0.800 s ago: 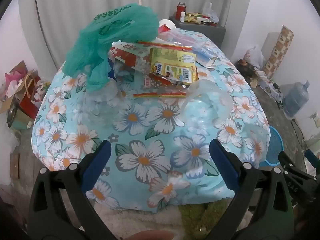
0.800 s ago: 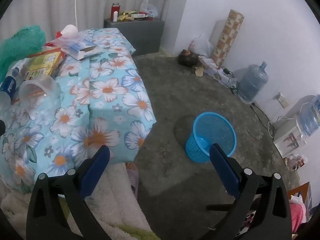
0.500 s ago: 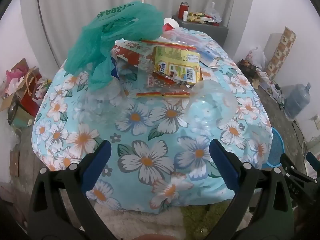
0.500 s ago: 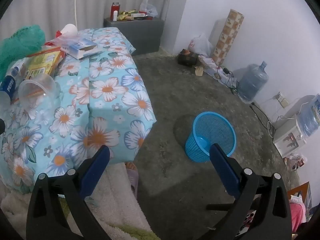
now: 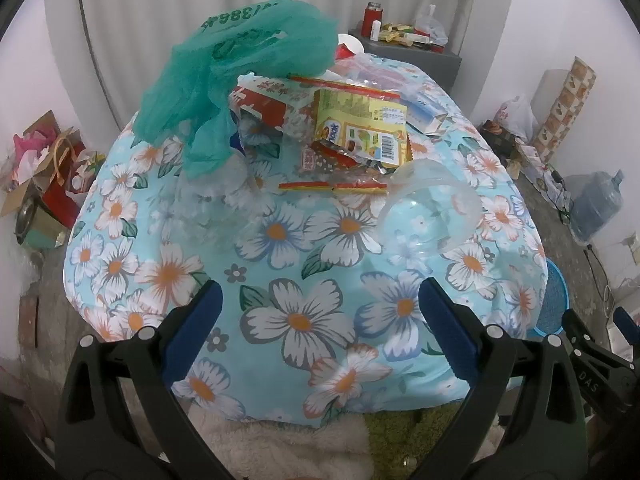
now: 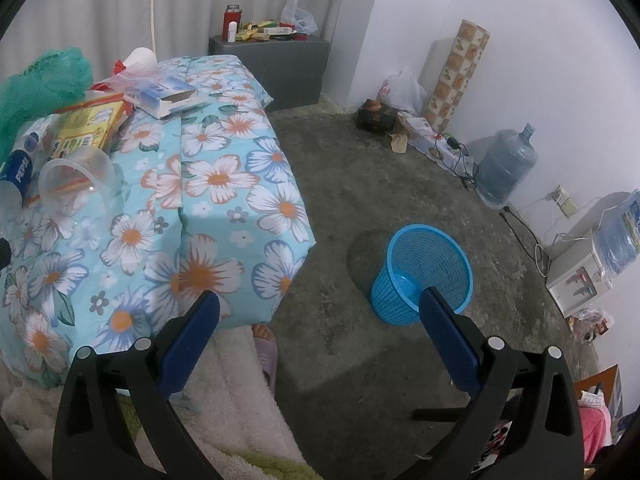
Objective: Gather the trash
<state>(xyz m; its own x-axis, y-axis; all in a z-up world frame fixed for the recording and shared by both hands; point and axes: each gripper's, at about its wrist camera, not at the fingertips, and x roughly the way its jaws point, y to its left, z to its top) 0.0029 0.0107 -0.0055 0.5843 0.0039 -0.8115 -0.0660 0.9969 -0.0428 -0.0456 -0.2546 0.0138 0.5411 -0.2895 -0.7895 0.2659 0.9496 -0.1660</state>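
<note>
A blue bottle (image 6: 18,170) reads "PEPSI"; the green plastic bag (image 5: 248,46) shows mirrored digits "386".

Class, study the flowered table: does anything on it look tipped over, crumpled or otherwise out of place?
Yes. A clear plastic cup lies on its side near the table's right edge, mouth facing the camera. Behind it, a crumpled green plastic bag slumps over a heap of snack wrappers. The blue basket on the floor looks empty.

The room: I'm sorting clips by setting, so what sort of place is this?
Probably a lived-in room at home: a table under a floral cloth strewn with wrappers, water jugs by the wall, and a blue basket on a bare concrete floor.
</note>
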